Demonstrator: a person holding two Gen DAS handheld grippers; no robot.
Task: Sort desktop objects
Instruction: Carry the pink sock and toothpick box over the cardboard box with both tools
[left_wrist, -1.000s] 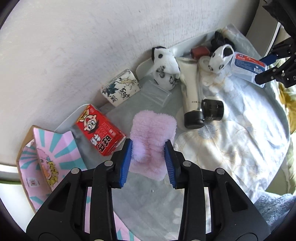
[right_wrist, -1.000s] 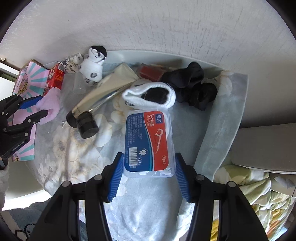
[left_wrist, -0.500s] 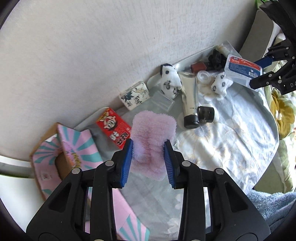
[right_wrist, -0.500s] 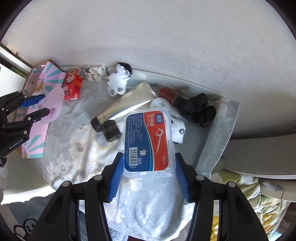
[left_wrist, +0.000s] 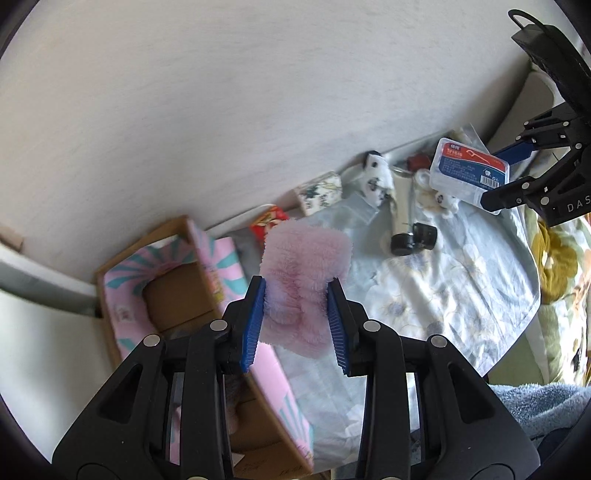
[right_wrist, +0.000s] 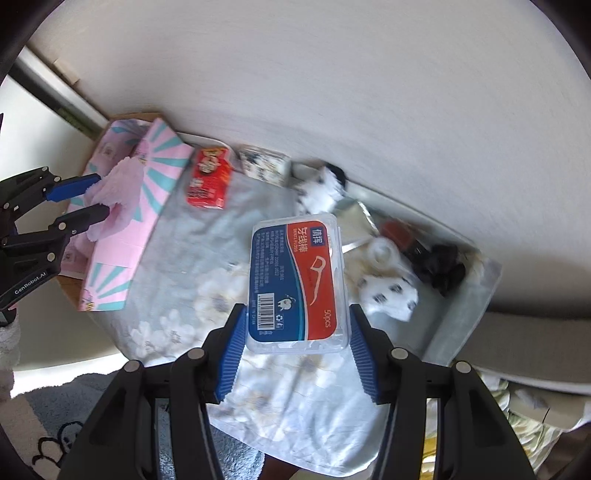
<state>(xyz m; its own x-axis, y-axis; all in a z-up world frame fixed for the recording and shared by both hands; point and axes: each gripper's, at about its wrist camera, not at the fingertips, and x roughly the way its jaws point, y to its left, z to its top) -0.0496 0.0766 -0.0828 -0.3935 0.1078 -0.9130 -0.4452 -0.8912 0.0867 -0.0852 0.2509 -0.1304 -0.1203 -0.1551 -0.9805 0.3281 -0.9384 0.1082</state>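
Observation:
My left gripper (left_wrist: 296, 301) is shut on a fluffy pink sock (left_wrist: 304, 273) and holds it in the air beside the open pink cardboard box (left_wrist: 173, 295). My right gripper (right_wrist: 295, 328) is shut on a clear dental floss box (right_wrist: 297, 284) with a blue and red label, held above the floral cloth (right_wrist: 192, 295). The floss box also shows in the left wrist view (left_wrist: 467, 171); the pink sock also shows in the right wrist view (right_wrist: 118, 195). On the cloth lie a red carton (right_wrist: 208, 177), a patterned small box (left_wrist: 319, 192), spotted white socks (right_wrist: 388, 295), a tube (left_wrist: 400, 221) and black socks (right_wrist: 439, 266).
The wall (left_wrist: 221, 110) runs close behind the objects. A grey tray rim (right_wrist: 458, 314) borders the cloth at the right. A blue towel (left_wrist: 535, 406) lies low at the right, and patterned bedding (left_wrist: 557, 266) beyond it.
Both grippers have risen and pulled back from the cloth with their objects. The left one has moved left, bringing the open pink box into full view beneath it.

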